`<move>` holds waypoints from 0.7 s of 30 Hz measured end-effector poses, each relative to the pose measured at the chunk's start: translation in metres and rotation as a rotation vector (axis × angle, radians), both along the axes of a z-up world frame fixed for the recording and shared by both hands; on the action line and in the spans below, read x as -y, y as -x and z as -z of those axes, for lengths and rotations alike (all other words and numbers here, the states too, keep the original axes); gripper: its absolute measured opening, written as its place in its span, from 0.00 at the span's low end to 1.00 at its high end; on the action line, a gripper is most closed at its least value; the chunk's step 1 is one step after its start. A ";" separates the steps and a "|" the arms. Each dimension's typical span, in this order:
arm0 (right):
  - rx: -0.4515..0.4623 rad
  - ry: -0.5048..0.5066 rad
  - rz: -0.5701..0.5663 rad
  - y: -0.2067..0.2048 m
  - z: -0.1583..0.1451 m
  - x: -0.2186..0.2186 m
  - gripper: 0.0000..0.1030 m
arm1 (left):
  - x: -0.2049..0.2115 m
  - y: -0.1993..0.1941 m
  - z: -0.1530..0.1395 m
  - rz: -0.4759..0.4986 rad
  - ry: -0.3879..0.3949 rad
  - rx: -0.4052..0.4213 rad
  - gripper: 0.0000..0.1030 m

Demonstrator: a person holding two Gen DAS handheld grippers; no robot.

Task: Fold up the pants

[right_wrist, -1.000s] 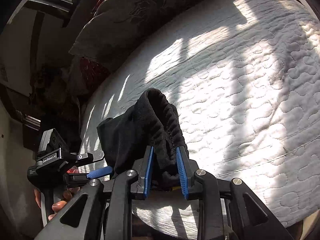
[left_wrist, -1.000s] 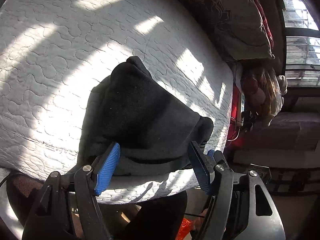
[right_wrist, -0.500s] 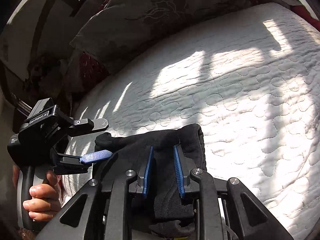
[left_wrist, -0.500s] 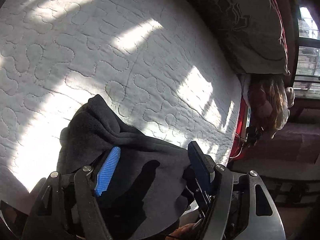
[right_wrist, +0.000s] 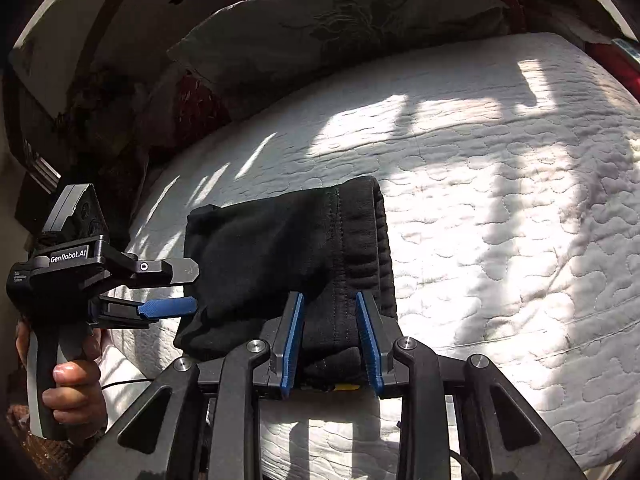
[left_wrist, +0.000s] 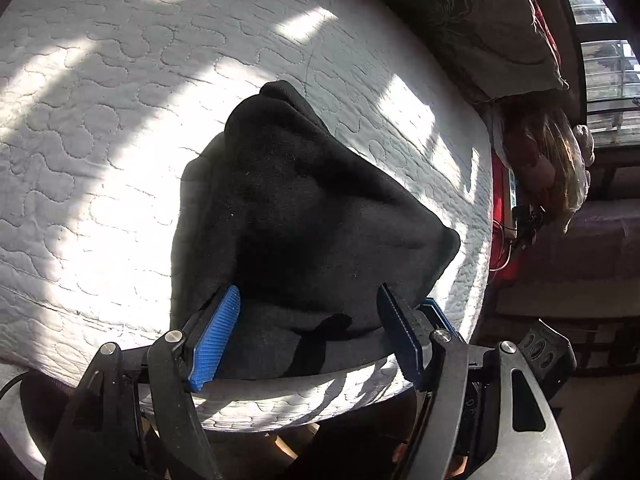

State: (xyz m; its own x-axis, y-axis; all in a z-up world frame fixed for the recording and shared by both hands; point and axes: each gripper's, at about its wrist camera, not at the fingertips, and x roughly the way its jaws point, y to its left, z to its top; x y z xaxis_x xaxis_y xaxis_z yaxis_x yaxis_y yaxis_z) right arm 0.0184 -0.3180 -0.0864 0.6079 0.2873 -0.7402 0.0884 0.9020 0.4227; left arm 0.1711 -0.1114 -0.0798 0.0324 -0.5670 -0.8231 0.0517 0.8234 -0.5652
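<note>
Sunlit and quilted, the white stitched mattress (left_wrist: pixel 100 184) fills the left wrist view, with a grey floral cushion (left_wrist: pixel 472 20) at its far edge. On the near edge of the mattress lies the black fleece pants bundle (left_wrist: pixel 304 232), folded into a thick packet with one peak lifted toward the far side. The left gripper (left_wrist: pixel 308 332) stands wide, its blue ribbed pads flanking the near hem without pressing it. That raised peak looks springy; I judge it could flop open once nothing weighs it down. The packet also overhangs close to the mattress edge, so a stray nudge from either finger may drag it off.

Half a second ago this camera sat lower and closer over the cloth; now it sees the whole bundle again, much as a second ago.

From the right wrist view, the same mattress (right_wrist: pixel 500 208) carries the pants (right_wrist: pixel 280 248) flat, the ribbed waistband (right_wrist: pixel 372 240) on the right side. The right gripper (right_wrist: pixel 330 336) has just been opening from a clamp; its jaws stand narrow, the waistband end between them with the pads seemingly clear of it. If fleece snags on a pad as the gripper pulls away, the top layer would likely peel back. A second ago the waistband stood bunched upright in a pinch; now it lies down. The left gripper (right_wrist: pixel 192 286), in a hand (right_wrist: pixel 72 392), is spread at the bundle's left end.
</note>
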 end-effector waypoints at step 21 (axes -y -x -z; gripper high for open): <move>-0.053 -0.203 0.121 0.011 -0.023 0.044 0.84 | -0.047 0.004 0.004 -0.093 -0.038 0.043 0.69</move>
